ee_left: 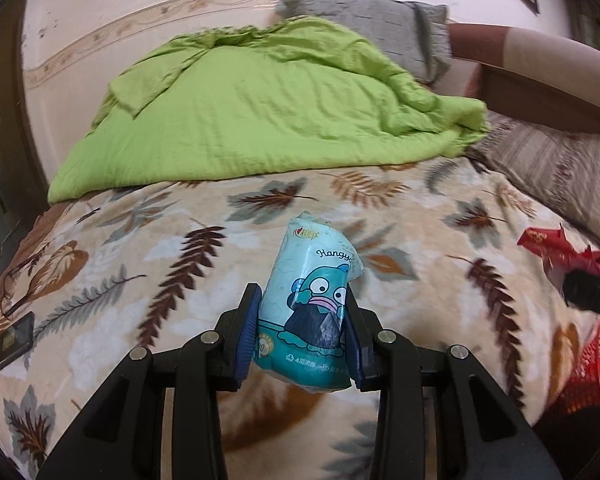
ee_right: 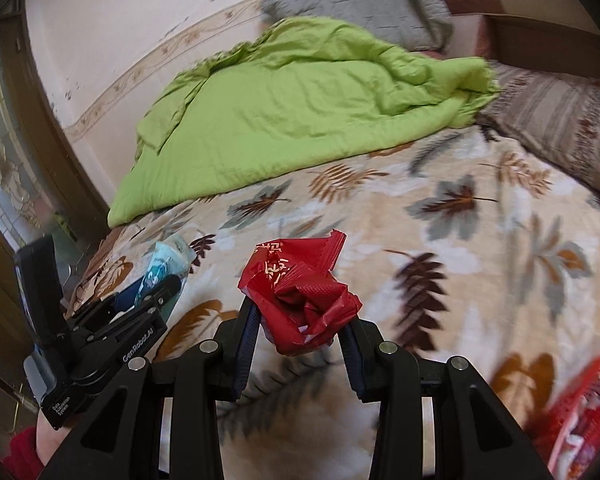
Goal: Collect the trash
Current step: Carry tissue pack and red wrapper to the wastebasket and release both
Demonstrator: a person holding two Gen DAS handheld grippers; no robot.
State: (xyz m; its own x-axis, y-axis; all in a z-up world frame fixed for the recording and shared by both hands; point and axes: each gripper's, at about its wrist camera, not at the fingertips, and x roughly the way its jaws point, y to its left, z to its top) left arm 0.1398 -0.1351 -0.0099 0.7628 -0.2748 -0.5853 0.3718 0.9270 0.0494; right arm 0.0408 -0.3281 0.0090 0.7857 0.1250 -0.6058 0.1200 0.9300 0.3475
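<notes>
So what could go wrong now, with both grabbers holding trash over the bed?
The crumpled red foil wrapper is pinched only at its lower edge by the right gripper, so it might slip out. The soft teal cartoon tissue pack in the left gripper could squash and slide onto the leaf-patterned blanket.

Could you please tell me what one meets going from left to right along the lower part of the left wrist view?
Phone → tissue pack in the left gripper → red wrapper → red basket.
</notes>
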